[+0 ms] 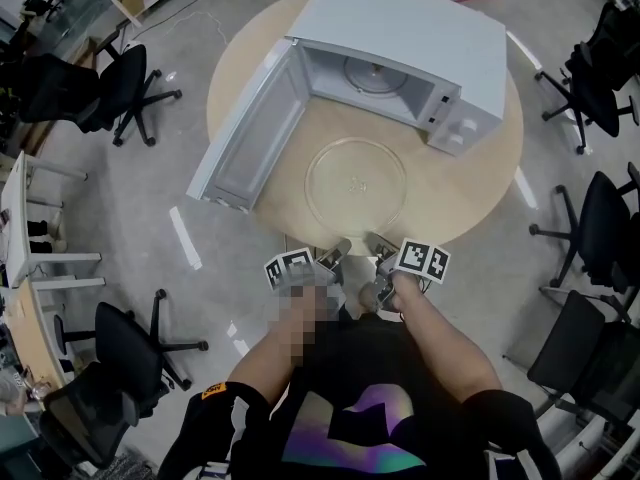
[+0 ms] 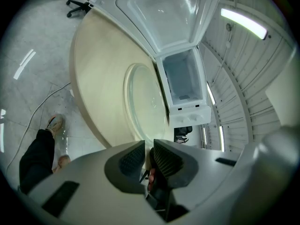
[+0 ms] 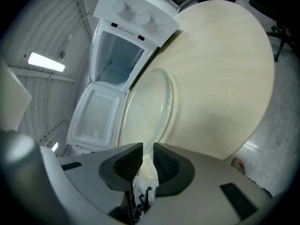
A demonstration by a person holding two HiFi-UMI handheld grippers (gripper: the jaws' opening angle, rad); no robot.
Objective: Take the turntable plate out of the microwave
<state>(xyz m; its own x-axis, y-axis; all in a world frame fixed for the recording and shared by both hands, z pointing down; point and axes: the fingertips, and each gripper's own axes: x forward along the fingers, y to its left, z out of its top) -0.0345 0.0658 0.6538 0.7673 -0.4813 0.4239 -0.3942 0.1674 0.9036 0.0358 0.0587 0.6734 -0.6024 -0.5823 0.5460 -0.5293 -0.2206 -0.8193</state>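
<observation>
The clear glass turntable plate [image 1: 355, 181] lies flat on the round wooden table [image 1: 470, 188], just in front of the white microwave [image 1: 400, 53], whose door [image 1: 245, 133] hangs wide open. Both grippers are drawn back to the table's near edge, clear of the plate. My left gripper [image 1: 338, 250] has its jaws together on nothing, and so does my right gripper [image 1: 376, 242]. In the left gripper view the plate [image 2: 140, 102] lies beyond the gripper [image 2: 149, 150], with the microwave [image 2: 183, 76] behind. The right gripper view shows the plate [image 3: 147, 107] ahead of the gripper [image 3: 147, 154].
Inside the microwave cavity the roller ring [image 1: 375, 76] sits on the floor. Black office chairs [image 1: 120, 83] [image 1: 600, 228] ring the table, and desks [image 1: 30, 228] stand at the left. The person's shoe [image 2: 56, 123] rests on the grey floor below the table edge.
</observation>
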